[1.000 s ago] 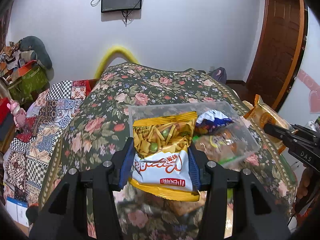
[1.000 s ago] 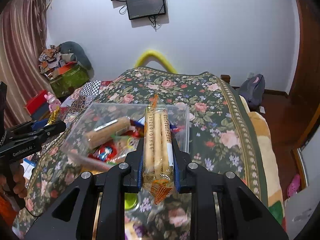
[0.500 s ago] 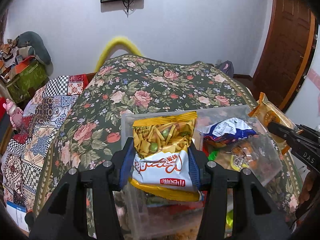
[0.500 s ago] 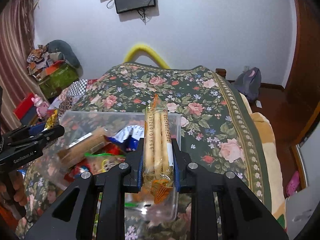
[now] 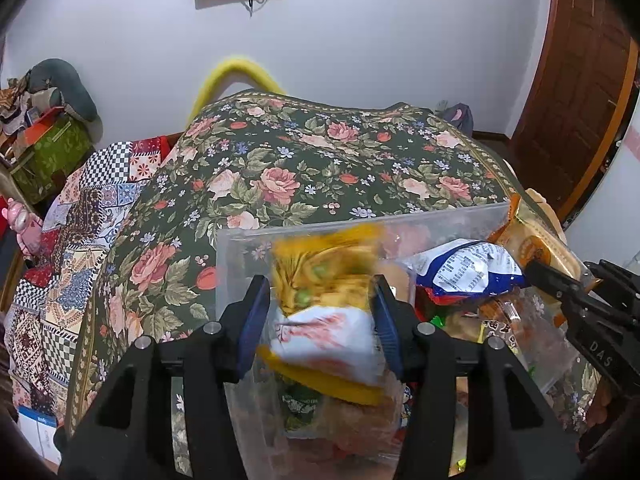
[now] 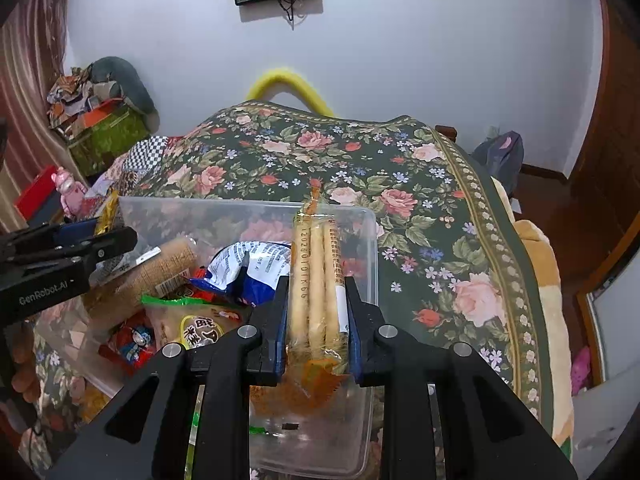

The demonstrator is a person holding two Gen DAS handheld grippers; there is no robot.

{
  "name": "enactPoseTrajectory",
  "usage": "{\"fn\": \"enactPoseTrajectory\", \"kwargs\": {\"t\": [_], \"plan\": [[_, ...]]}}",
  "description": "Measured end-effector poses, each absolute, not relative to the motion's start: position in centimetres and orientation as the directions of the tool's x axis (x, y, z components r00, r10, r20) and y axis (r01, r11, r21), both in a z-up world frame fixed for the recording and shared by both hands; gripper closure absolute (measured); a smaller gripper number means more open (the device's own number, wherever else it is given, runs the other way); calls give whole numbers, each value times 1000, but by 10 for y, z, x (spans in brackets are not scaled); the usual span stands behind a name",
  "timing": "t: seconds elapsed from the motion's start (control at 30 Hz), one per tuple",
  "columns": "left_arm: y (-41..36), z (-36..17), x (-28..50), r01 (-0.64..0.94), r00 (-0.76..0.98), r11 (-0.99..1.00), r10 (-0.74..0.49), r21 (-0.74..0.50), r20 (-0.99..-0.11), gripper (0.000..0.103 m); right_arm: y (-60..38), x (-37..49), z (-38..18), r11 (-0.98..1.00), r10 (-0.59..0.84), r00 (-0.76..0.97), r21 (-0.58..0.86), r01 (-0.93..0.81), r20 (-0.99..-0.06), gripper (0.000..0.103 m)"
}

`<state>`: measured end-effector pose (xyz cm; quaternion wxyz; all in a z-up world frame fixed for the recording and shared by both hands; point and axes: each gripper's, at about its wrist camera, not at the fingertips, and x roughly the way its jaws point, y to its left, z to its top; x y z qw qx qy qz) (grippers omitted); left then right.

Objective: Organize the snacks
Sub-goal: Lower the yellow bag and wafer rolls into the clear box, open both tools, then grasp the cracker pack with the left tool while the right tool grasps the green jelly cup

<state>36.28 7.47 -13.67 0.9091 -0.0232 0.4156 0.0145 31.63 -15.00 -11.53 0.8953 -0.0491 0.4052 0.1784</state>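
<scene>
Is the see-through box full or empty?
Partly full. The clear box on the flowered bedspread already holds several snack packets, such as a blue and white bag, though bare floor shows near its front.

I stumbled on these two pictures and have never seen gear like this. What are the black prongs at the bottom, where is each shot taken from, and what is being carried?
No robot here: a person holds one pair of hand tongs in each hand, with a wide-angle camera on each looking along its fingers. One picture is from the left tongs, the other from the right tongs.

Both hang over a clear plastic bin of snacks that sits on a floral bedspread.

The left tongs are opening; a yellow and white snack bag, blurred, is between them and seems to be dropping in. The right tongs are shut on a pack of biscuit sticks. A blue and white packet already lies in the bin.
</scene>
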Motion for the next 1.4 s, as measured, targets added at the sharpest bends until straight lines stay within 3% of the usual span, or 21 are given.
{"fn": "enactPoseTrajectory", "kwargs": {"t": [0.1,0.3,0.67,1.4], "plan": [[75,-132,358,-50,657,998,16,-23,-754,39,-150,315,-115,929,280,596,57,-366,-753,78],[71,-111,335,-14,695,1000,-3,-18,-719,37,-154,302,-102,919,314,597,80,-385,-738,63],[60,-95,275,30,712,1000,-26,-7,-702,20,-155,251,-67,884,394,620,95,-458,-678,56],[60,-170,230,20,589,993,-108,-120,-801,19,-125,222,-153,829,420,389,173,-532,-820,56]]}}
